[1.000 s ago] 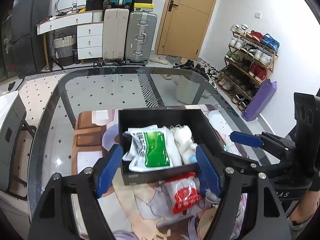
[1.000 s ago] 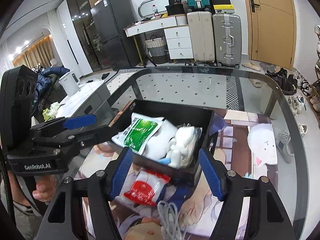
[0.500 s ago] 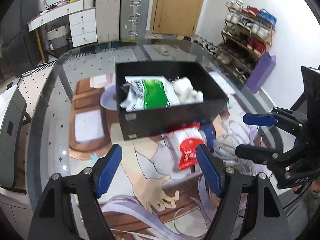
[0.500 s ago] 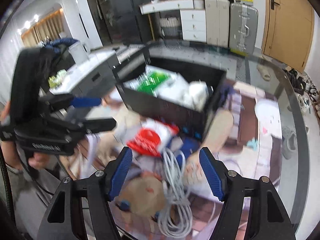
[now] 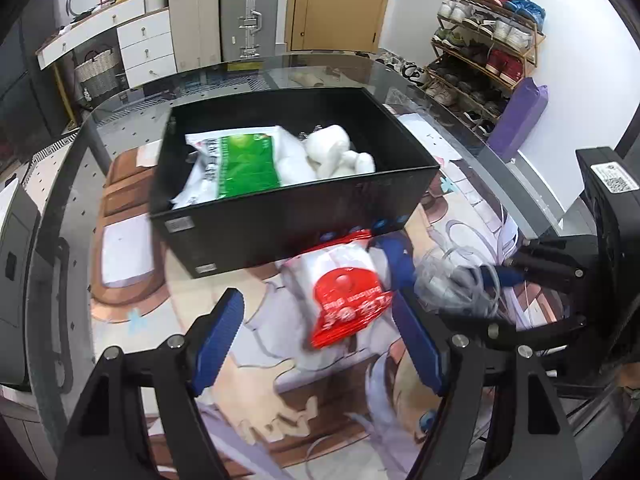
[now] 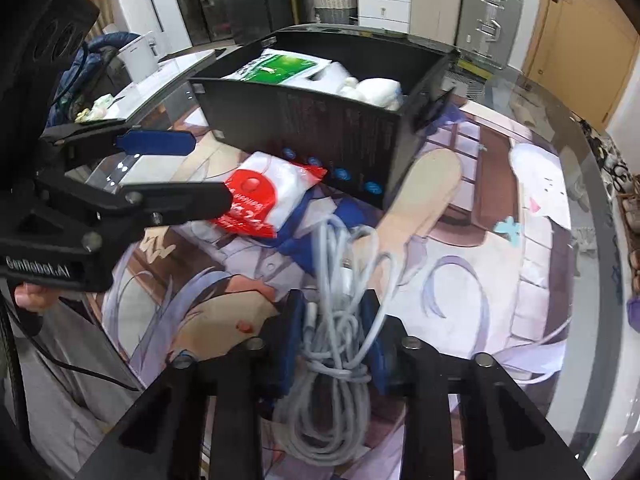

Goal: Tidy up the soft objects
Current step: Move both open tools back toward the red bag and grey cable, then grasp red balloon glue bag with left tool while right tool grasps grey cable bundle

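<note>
- Now, your right hand-held gripper (image 6: 334,336) has just been closing, and its blue pads pinch the bundled grey-white cable (image 6: 340,344), which lies on the printed mat over the glass desk (image 6: 592,184).
- Your left hand-held gripper (image 5: 316,344) stands wide and holds nothing; the white plastic pouch with the red label (image 5: 344,288) sits between its jaws at about 1 o'clock, with no pad touching it.
- That pouch lies on the mat just in front of the black rectangular storage box (image 5: 288,216), which sits at 12 o'clock in your left wrist view.
- The box already holds a green-and-white soft packet (image 5: 244,164) and a white plush toy (image 5: 336,152).
- Judging by the loose loops that trail past the pads, the cable may unwind as you lift and snag the box's near wall.
- One loop lies close to the pouch, so a quick lift could drag it.
- The grip sits on only part of the bundle; strands may slip out.
- Both tools work close together here, so you may knock them against each other.
</note>
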`<move>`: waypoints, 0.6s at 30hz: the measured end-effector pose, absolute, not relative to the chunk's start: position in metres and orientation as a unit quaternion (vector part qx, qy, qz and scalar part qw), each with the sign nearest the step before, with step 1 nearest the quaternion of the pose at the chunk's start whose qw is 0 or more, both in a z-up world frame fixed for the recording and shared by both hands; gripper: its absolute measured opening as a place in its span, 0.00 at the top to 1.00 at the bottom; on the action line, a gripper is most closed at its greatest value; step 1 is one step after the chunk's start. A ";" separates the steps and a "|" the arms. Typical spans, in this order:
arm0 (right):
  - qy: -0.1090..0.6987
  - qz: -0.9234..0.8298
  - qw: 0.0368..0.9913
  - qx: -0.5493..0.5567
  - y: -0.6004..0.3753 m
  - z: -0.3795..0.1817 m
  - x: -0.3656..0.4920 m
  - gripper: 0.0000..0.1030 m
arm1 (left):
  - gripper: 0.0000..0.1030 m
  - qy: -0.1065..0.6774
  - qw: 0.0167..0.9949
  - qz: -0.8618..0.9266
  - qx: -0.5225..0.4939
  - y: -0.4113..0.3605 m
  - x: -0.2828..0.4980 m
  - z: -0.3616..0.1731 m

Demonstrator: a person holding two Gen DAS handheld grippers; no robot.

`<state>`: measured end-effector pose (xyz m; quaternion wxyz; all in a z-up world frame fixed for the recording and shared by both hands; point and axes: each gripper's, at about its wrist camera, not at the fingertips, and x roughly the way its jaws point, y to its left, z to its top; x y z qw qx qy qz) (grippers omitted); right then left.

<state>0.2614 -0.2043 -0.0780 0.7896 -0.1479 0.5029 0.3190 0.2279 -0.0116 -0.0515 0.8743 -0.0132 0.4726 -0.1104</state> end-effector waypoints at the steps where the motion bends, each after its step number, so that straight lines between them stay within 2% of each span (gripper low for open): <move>1: 0.504 0.318 0.790 -0.145 -0.206 -0.078 0.263 0.74 | 0.25 0.473 0.874 -0.108 -0.011 -0.013 0.229 -0.052; 6: 0.502 0.316 0.791 -0.147 -0.211 -0.078 0.262 0.75 | 0.25 0.485 0.867 -0.109 -0.022 -0.022 0.245 -0.061; 14: 0.502 0.319 0.791 -0.142 -0.212 -0.076 0.264 0.75 | 0.28 0.497 0.863 -0.095 0.016 -0.036 0.256 -0.077; 15: 0.502 0.320 0.791 -0.142 -0.212 -0.076 0.263 0.75 | 0.37 0.498 0.862 -0.095 0.020 -0.037 0.256 -0.079; 18: 0.501 0.323 0.791 -0.142 -0.210 -0.074 0.262 0.75 | 0.54 0.502 0.859 -0.099 0.035 -0.040 0.255 -0.083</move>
